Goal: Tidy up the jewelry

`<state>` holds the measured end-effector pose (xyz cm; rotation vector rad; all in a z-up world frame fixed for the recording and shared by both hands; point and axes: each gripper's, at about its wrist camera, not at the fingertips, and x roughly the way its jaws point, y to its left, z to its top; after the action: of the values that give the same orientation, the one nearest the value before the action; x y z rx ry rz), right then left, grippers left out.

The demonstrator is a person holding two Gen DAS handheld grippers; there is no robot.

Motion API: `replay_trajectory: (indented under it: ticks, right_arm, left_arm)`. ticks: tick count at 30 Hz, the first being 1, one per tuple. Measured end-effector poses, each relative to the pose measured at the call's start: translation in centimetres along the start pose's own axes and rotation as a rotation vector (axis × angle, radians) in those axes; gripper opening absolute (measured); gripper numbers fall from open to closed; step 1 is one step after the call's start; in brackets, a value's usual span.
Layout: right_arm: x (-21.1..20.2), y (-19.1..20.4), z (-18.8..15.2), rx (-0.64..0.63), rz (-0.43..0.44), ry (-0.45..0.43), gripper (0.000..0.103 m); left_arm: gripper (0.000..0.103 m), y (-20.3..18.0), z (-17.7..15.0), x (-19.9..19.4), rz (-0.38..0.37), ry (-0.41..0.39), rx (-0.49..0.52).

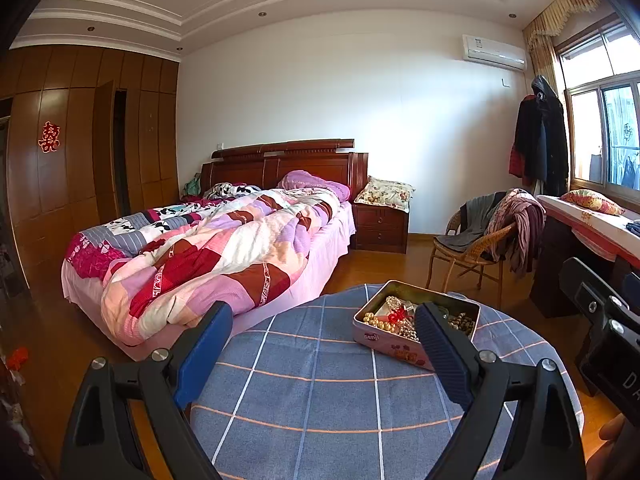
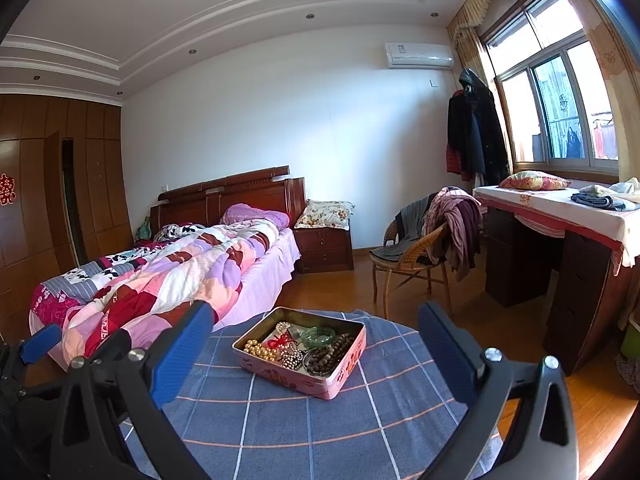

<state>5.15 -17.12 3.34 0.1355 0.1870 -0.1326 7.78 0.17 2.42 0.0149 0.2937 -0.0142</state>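
Note:
A pink open tin (image 2: 345,364) sits on a round table with a blue checked cloth (image 2: 304,420). It holds jewelry: gold beads (image 2: 260,349), a red knot (image 2: 280,341), a green bangle (image 2: 318,335) and brown bead strings (image 2: 328,354). The tin also shows in the left wrist view (image 1: 384,344), partly behind my right-hand finger. My left gripper (image 1: 324,324) is open and empty above the cloth, left of the tin. My right gripper (image 2: 316,328) is open and empty, hovering before the tin.
A bed with a patchwork quilt (image 2: 168,268) stands left of the table. A wicker chair draped with clothes (image 2: 424,248) and a desk with a cloth cover (image 2: 560,216) stand to the right. The other gripper's body shows at the right edge in the left wrist view (image 1: 604,320).

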Motion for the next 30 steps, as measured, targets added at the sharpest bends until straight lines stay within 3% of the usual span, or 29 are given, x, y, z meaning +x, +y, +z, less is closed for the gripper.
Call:
replay_trajectory:
  ticks: [30]
  right_arm:
    - [-0.34, -0.17, 0.22, 0.008, -0.008, -0.012, 0.103]
  left_arm:
    - [0.092, 0.37, 0.44, -0.03, 0.0, -0.011, 0.012]
